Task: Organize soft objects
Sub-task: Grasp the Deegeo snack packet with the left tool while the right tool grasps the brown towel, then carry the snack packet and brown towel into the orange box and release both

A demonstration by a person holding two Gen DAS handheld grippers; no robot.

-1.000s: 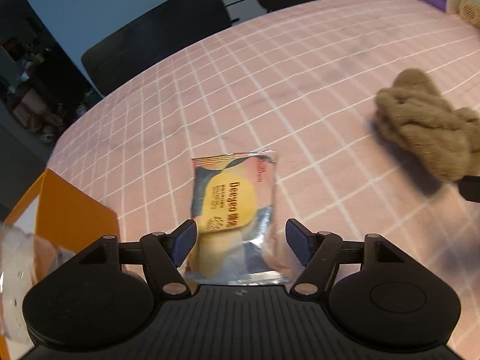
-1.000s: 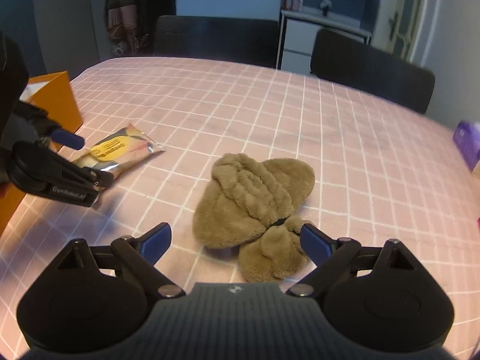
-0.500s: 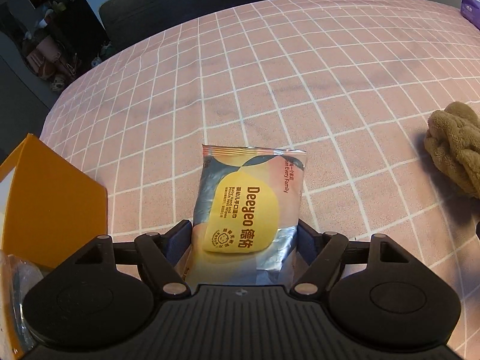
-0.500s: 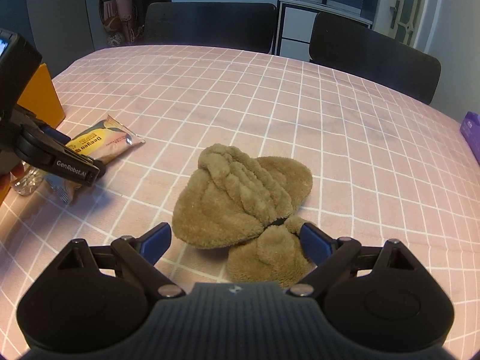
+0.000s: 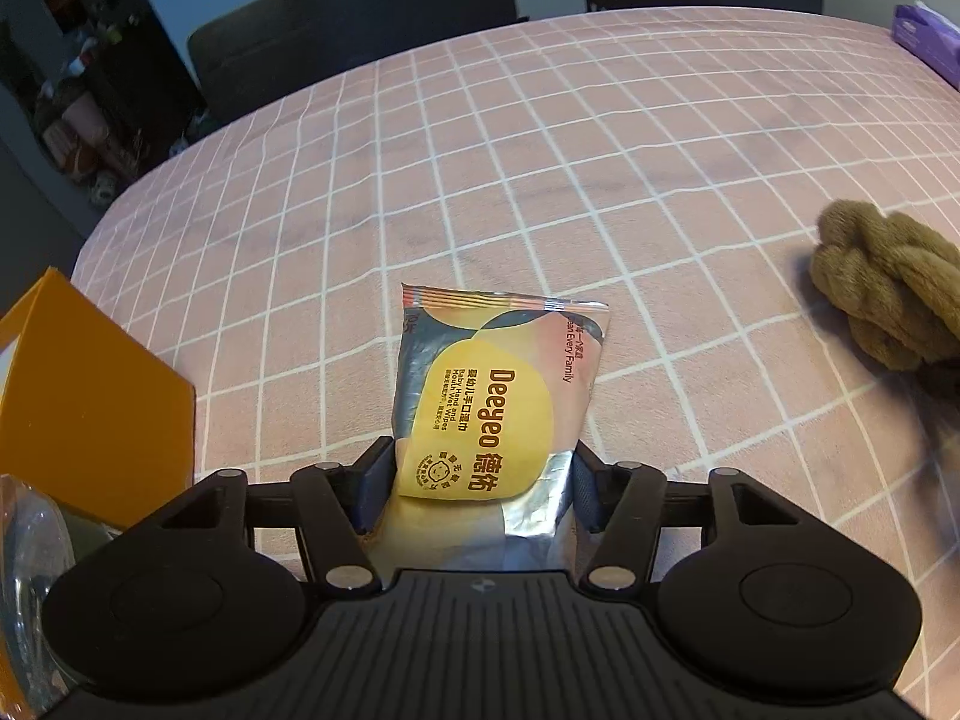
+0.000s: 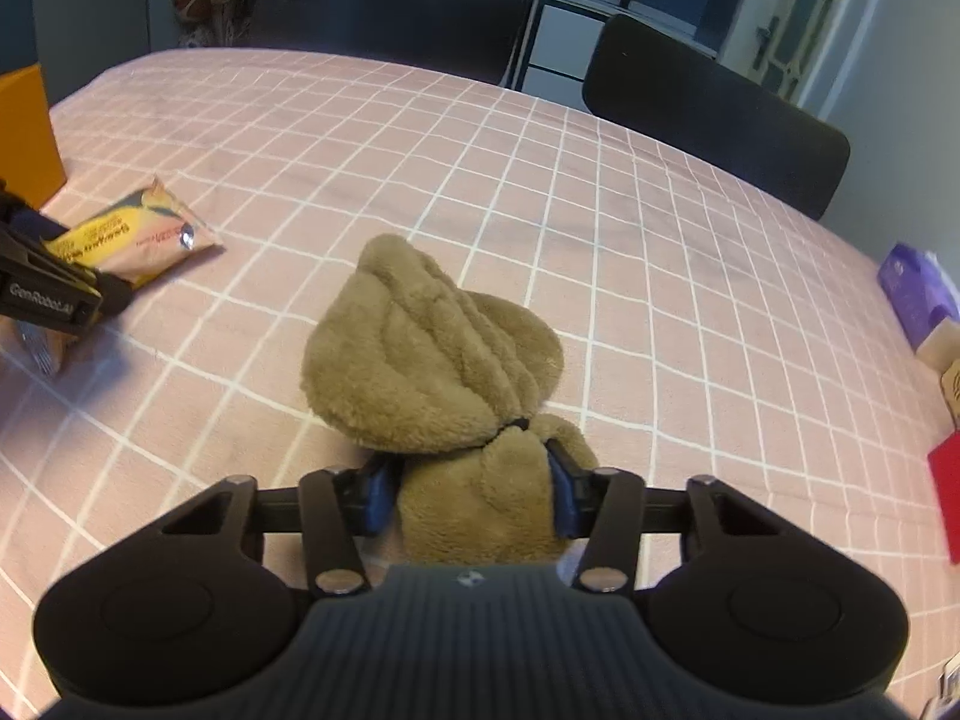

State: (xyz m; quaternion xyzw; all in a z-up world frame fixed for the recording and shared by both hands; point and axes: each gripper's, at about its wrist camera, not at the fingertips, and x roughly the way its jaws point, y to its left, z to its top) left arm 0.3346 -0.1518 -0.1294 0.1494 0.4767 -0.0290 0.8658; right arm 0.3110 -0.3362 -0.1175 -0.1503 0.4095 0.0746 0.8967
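Note:
A yellow and silver pack of baby wet wipes (image 5: 492,402) lies on the pink checked tablecloth (image 5: 540,150). My left gripper (image 5: 480,489) is shut on its near end. The pack also shows in the right wrist view (image 6: 129,234), with the left gripper (image 6: 54,294) on it. A brown fluffy plush hat (image 6: 432,348) lies mid-table. My right gripper (image 6: 474,489) is shut on its near lobe. The hat shows at the right edge of the left wrist view (image 5: 888,282).
An orange box (image 5: 90,396) stands at the left, with a clear plastic item (image 5: 24,588) beside it. A purple tissue pack (image 6: 918,294) and a red item (image 6: 945,480) lie at the right. Black chairs (image 6: 714,114) stand behind the table.
Both grippers moved forward and closed: the left onto the wipes pack, the right onto the near lobe of the plush hat.

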